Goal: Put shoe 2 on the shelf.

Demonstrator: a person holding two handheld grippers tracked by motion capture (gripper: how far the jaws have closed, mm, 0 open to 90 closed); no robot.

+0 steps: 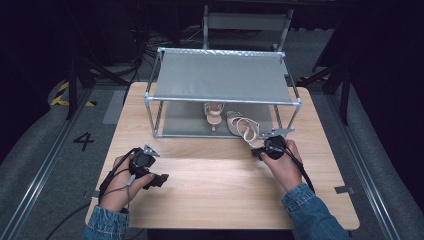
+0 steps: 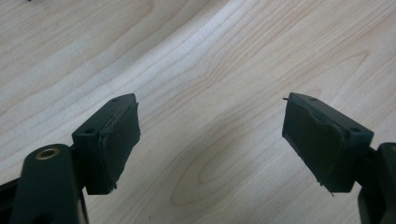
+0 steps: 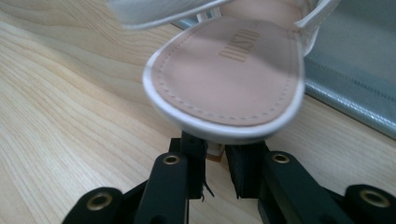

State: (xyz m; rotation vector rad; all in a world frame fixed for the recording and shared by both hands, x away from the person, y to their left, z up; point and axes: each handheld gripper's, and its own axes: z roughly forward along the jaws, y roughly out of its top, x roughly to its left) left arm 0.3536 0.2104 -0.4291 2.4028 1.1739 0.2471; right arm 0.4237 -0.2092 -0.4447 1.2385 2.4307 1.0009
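A pale pink sandal (image 1: 243, 128) with white straps lies half on the lower shelf of a grey shoe rack (image 1: 220, 75), its heel end out over the wooden table (image 1: 220, 190). In the right gripper view its insole (image 3: 229, 74) fills the middle, and my right gripper (image 3: 216, 163) sits under its rim, shut on the thin tan heel between the pads. From above, my right gripper (image 1: 257, 150) is at the rack's front right. A second sandal (image 1: 213, 113) stands farther in on that shelf. My left gripper (image 2: 210, 140) hangs open over bare wood, at the table's left (image 1: 159, 180).
The rack's top shelf is a flat grey sheet, with metal posts (image 1: 157, 120) at its corners close to the sandals. Cables trail from both grippers over the table's near edge. A chair (image 1: 245, 25) stands behind the rack.
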